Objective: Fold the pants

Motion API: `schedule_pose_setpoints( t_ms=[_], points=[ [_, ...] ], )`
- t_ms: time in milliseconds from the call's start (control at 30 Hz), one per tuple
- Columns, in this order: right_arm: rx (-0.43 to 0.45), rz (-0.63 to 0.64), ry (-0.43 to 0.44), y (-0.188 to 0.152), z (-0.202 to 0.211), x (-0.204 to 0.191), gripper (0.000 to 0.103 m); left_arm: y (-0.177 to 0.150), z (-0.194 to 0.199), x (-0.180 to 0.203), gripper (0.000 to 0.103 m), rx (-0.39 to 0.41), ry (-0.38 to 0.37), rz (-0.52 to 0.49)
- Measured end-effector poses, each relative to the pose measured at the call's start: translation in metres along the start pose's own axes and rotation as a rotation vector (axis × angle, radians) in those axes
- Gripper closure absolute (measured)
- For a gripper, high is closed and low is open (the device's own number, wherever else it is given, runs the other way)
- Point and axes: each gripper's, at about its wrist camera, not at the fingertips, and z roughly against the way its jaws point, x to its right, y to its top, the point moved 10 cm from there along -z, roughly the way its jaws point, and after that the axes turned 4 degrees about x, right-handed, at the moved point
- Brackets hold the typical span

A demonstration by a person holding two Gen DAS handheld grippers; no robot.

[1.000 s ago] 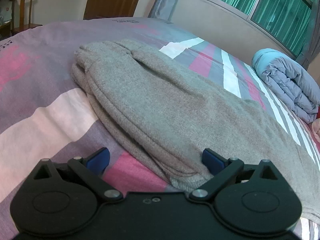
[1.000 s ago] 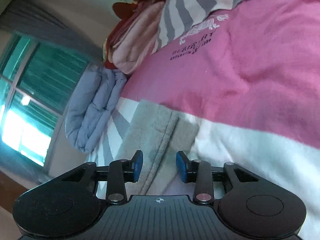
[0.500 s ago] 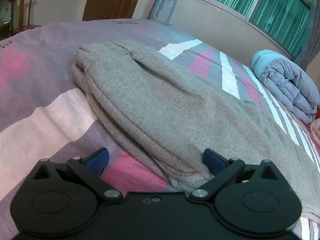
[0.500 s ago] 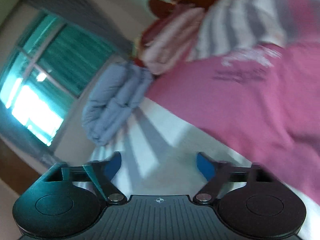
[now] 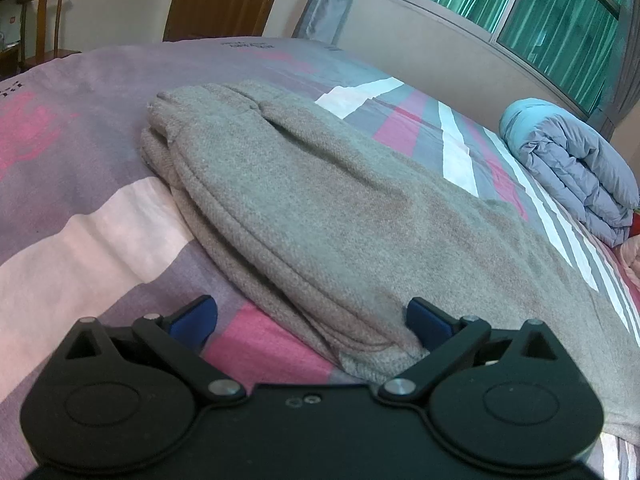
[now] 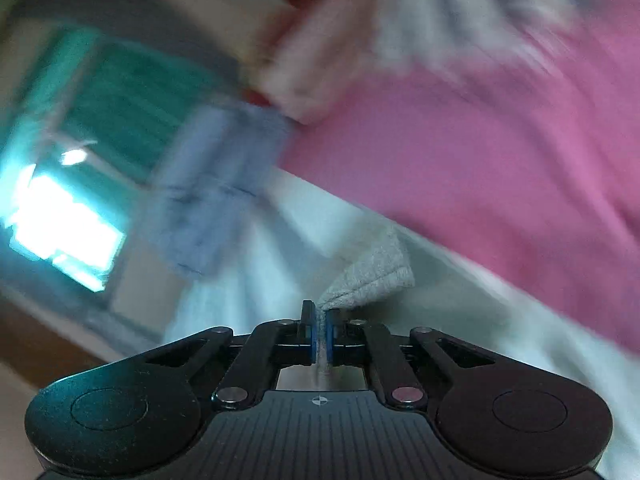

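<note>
Nearest, the left gripper (image 5: 310,318) hovers with jaws wide apart at the hem of the grey pants (image 5: 320,208), which lie on the striped pink-and-grey bed (image 5: 100,232). Meanwhile the right gripper (image 6: 320,330) has its jaws clamped on a pants corner. Farther off lie a rolled blue quilt (image 5: 576,172), green curtains (image 5: 560,24), a door (image 5: 224,0) and a chair (image 5: 44,24).

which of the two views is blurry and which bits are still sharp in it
Right wrist view: heavy motion blur over the bedspread, window and blue quilt; only the right gripper and its pinched grey pants are sharp. Left wrist view: sharp throughout, fisheye bending the window frame.
</note>
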Motion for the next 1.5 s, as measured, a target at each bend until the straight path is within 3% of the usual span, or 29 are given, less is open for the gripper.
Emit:
schedule_pose_setpoints(
  t_ms=[100, 167, 267, 333, 400, 467, 633, 800, 900, 967, 1067, 1100, 1167, 1433, 1467, 1500],
  points=[
    [0.096, 0.087, 0.177, 0.033, 0.028, -0.070, 0.099, -0.001, 0.001, 0.000, 0.007, 0.006, 0.000, -0.002],
    [0.123, 0.118, 0.195, 0.035, 0.047, -0.079, 0.099, -0.002, 0.001, 0.000, 0.007, 0.011, -0.002, 0.000],
    [0.072, 0.073, 0.064, 0.011, 0.048, -0.022, 0.099, -0.002, 0.001, -0.001, 0.007, 0.012, -0.006, 0.001],
    [-0.042, -0.032, -0.064, -0.020, 0.030, 0.043, 0.099, -0.001, 0.001, -0.001, 0.007, 0.010, -0.007, 0.000],
    [-0.075, -0.109, -0.107, -0.037, 0.024, 0.083, 0.099, -0.001, 0.001, -0.001, 0.007, 0.006, -0.008, 0.000],
    [-0.058, -0.148, -0.078, -0.036, 0.026, 0.087, 0.099, -0.001, 0.001, 0.000, 0.007, 0.007, -0.008, 0.000],
    [-0.046, -0.040, -0.096, -0.024, 0.022, 0.061, 0.099, -0.001, 0.002, 0.000, 0.007, 0.013, -0.006, -0.002],
    [0.062, 0.206, 0.130, 0.023, 0.026, -0.052, 0.099, -0.001, 0.002, 0.000, 0.007, 0.011, -0.008, -0.002],
    [0.105, 0.238, 0.220, 0.028, 0.048, -0.076, 0.099, -0.002, 0.002, 0.000, 0.007, 0.018, -0.010, 0.000],
    [0.088, 0.231, 0.173, 0.018, 0.052, -0.051, 0.099, -0.002, 0.003, -0.001, 0.006, 0.022, -0.014, 0.003],
    [-0.095, 0.078, -0.080, -0.027, 0.029, 0.045, 0.099, -0.002, 0.003, -0.001, 0.006, 0.020, -0.016, 0.004],
    [-0.135, 0.010, -0.120, -0.042, 0.026, 0.072, 0.099, -0.003, 0.004, -0.001, 0.006, 0.019, -0.017, 0.004],
    [-0.088, -0.062, -0.066, -0.045, 0.033, 0.083, 0.099, -0.003, 0.004, -0.001, 0.006, 0.017, -0.016, 0.003],
    [-0.088, -0.035, -0.107, -0.044, 0.039, 0.072, 0.098, -0.003, 0.005, -0.001, 0.006, 0.023, -0.019, 0.005],
    [-0.087, -0.046, -0.105, -0.044, 0.044, 0.073, 0.088, -0.003, 0.005, -0.001, 0.006, 0.024, -0.018, 0.004],
    [-0.076, -0.063, -0.097, -0.042, 0.050, 0.073, 0.071, -0.003, 0.005, -0.001, 0.006, 0.025, -0.018, 0.002]
  ],
)
